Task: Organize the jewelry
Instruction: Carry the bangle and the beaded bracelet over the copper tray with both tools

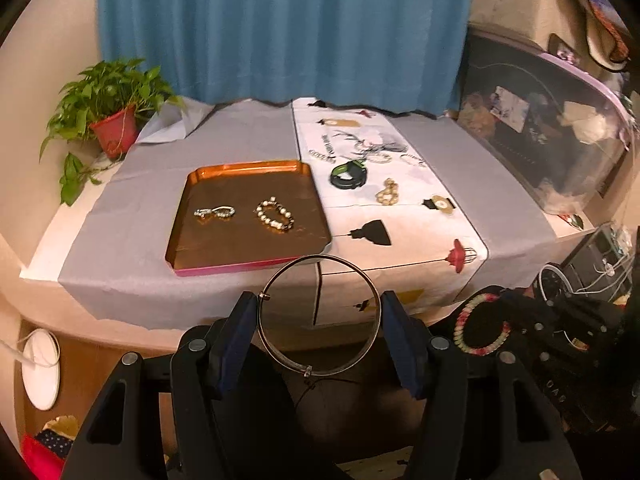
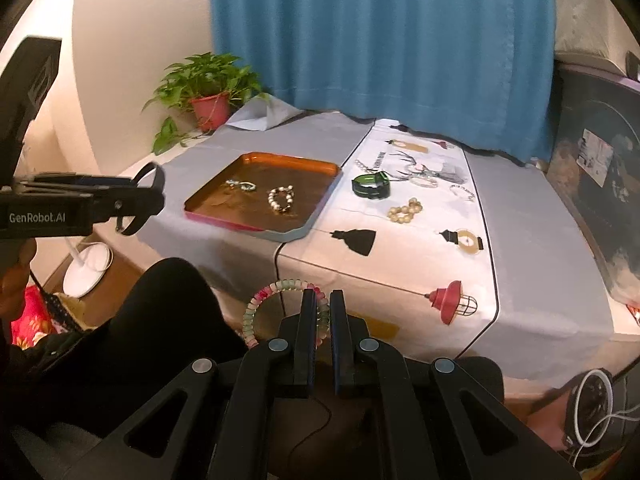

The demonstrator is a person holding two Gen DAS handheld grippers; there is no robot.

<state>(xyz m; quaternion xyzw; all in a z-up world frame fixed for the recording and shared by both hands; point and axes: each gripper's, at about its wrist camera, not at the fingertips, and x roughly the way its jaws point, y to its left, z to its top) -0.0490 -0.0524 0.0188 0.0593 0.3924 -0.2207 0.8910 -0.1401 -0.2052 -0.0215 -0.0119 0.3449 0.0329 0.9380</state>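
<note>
Two bracelets (image 1: 275, 214) inside the orange tray (image 1: 192, 216).

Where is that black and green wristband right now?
The black and green wristband lies on the white printed runner, just right of the orange tray, with a cream bead bracelet beside it nearer the table's front.

Each wrist camera looks forward and downward along its own gripper fingers toward the table (image 1: 248, 136) from off its near edge. The left view faces the tray (image 1: 244, 168) almost squarely; the right view sees it obliquely from the right. Both share the tabletop, tray, curtain (image 2: 380, 40) and plant (image 2: 204, 80).
</note>
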